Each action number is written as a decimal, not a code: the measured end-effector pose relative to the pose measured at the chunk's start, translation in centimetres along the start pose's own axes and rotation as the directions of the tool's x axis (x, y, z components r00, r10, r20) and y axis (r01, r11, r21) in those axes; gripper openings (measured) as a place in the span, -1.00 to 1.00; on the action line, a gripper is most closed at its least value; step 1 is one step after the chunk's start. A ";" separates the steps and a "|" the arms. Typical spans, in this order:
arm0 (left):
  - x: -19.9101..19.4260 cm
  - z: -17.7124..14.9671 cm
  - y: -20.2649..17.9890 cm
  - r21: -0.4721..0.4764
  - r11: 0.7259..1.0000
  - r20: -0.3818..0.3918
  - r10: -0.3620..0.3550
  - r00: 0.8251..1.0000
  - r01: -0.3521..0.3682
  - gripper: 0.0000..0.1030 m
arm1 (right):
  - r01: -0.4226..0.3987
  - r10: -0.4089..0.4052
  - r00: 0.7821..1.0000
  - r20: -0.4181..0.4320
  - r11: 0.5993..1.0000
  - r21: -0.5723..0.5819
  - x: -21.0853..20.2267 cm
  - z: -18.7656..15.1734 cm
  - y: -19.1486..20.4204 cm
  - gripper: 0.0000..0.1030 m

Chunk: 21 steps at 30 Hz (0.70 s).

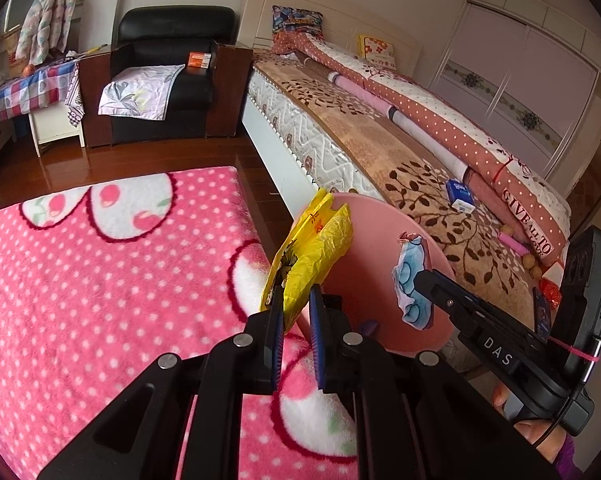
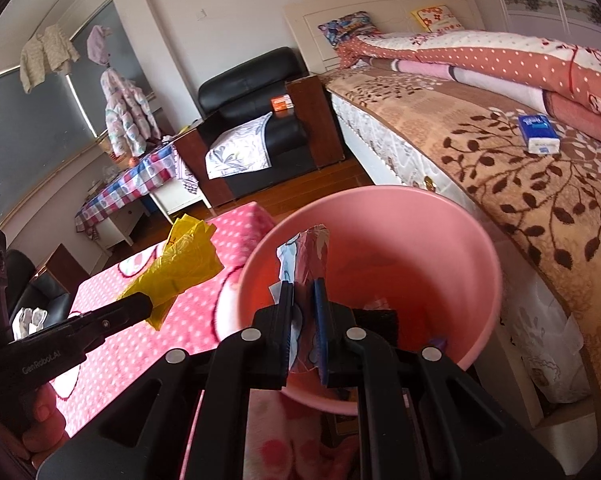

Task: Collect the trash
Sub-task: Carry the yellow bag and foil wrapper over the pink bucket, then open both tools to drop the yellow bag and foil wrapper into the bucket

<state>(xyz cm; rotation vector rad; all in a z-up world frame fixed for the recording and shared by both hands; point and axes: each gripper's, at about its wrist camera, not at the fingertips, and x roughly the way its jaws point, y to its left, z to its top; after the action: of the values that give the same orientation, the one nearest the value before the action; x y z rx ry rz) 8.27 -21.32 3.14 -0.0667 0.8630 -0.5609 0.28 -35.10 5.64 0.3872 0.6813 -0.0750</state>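
Observation:
My left gripper (image 1: 294, 300) is shut on a crumpled yellow wrapper (image 1: 312, 252) and holds it just left of the pink bin (image 1: 364, 240); the wrapper also shows in the right wrist view (image 2: 180, 264). My right gripper (image 2: 303, 284) is shut on a blue and white wrapper (image 2: 304, 252) and holds it over the open mouth of the pink bin (image 2: 460, 272). In the left wrist view that wrapper (image 1: 410, 276) hangs from the right gripper (image 1: 420, 280) against the bin. A little trash lies at the bin's bottom.
A pink polka-dot blanket (image 1: 100, 280) lies left of the bin. The bed (image 1: 440, 184) on the right carries a blue tissue pack (image 2: 538, 134), small nuts and a red wrapper (image 1: 550, 294). A black armchair (image 1: 164, 80) stands at the back.

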 end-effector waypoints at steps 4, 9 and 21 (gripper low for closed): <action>1.4 0.2 -0.8 0.011 1.000 -0.021 -0.004 1.000 0.004 -0.79 | 0.015 -0.015 1.000 -0.009 1.000 0.015 0.8 0.2 -1.1 -0.79; 2.9 0.4 -1.5 0.024 1.000 -0.039 -0.006 0.999 0.007 -0.79 | 0.031 -0.030 0.999 -0.018 0.999 0.026 1.5 0.3 -2.3 -0.79; 5.3 0.7 -2.5 0.033 0.999 -0.070 -0.007 0.998 0.009 -0.79 | 0.059 -0.057 0.998 -0.038 0.997 0.040 2.6 -0.1 -3.9 -0.78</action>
<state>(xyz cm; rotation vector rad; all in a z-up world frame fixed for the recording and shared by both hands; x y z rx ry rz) 10.39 -26.23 0.57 -0.0205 0.9218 -0.5872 1.52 -38.48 2.67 0.4093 0.7283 -0.1376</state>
